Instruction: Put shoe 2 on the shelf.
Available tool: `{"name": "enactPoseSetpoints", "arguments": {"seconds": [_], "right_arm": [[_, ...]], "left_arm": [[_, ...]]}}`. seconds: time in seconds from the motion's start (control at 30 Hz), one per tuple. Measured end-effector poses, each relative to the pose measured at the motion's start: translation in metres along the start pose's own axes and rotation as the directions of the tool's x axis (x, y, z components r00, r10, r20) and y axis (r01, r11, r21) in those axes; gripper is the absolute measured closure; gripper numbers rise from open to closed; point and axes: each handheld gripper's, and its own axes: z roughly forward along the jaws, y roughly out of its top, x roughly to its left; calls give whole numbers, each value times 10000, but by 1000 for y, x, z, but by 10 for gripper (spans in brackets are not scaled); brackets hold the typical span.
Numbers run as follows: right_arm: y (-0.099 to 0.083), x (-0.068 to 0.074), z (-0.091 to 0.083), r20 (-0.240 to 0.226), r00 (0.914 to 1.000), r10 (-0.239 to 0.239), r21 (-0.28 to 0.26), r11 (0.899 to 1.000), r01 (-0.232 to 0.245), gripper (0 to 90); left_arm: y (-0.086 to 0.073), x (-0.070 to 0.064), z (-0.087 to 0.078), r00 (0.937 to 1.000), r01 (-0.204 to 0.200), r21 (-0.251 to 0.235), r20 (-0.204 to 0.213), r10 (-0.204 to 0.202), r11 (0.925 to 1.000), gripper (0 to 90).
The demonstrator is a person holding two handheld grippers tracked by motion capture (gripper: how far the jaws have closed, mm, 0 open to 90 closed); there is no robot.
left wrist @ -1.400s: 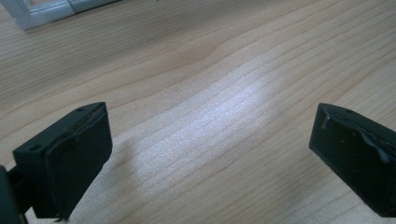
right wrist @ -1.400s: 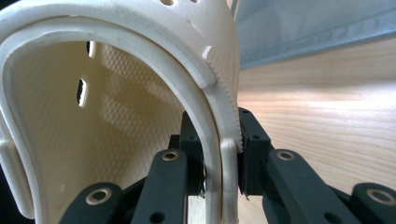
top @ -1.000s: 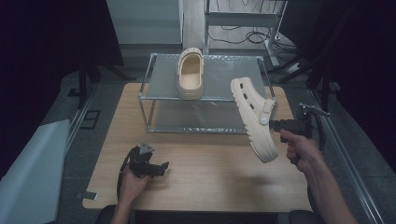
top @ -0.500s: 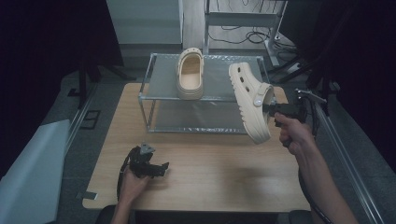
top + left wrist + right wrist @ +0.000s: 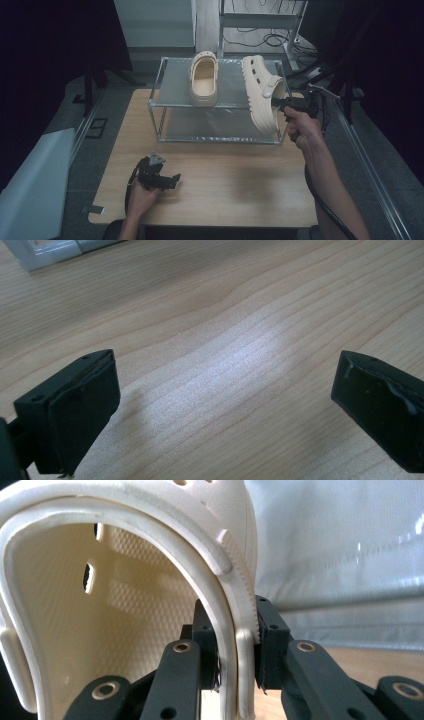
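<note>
Since the earlier frames the cream clog [image 5: 261, 92] has been carried farther and leftward, up to the right end of the wire rack [image 5: 159, 85]. It is held on edge by the right hand-held gripper [image 5: 278, 104], whose jaws are clamped on its rim, the forearm stretched forward. The left hand-held gripper [image 5: 172, 181] rests on the near wooden worktop [image 5: 240, 175], jaws wide apart and empty. A second clog [image 5: 203, 79] lies on the rack's top shelf. The surrounding room is dark.
</note>
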Motion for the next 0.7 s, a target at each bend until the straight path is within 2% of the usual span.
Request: {"name": "enactPoseSetpoints", "arguments": {"seconds": [0.13,0.4,0.57,0.7], "right_arm": [[10,7,11,401,9992,-72,-266,9996,83,757],[25,15,28,777,9968,-193,-704,9972,248,756],[34,17,47,1373,9903,-222,-949,9949,354,756],[37,18,56,1556,9878,-106,-1118,9933,283,756]], "left_arm": [[0,0,-1,10000,-27,-25,37,27,10000,0],[0,0,-1,10000,18,-136,51,-17,9999,0],[0,0,-1,10000,23,-200,96,-21,9998,0],[1,1,-1,9999,17,-212,139,-14,9998,0]]}}
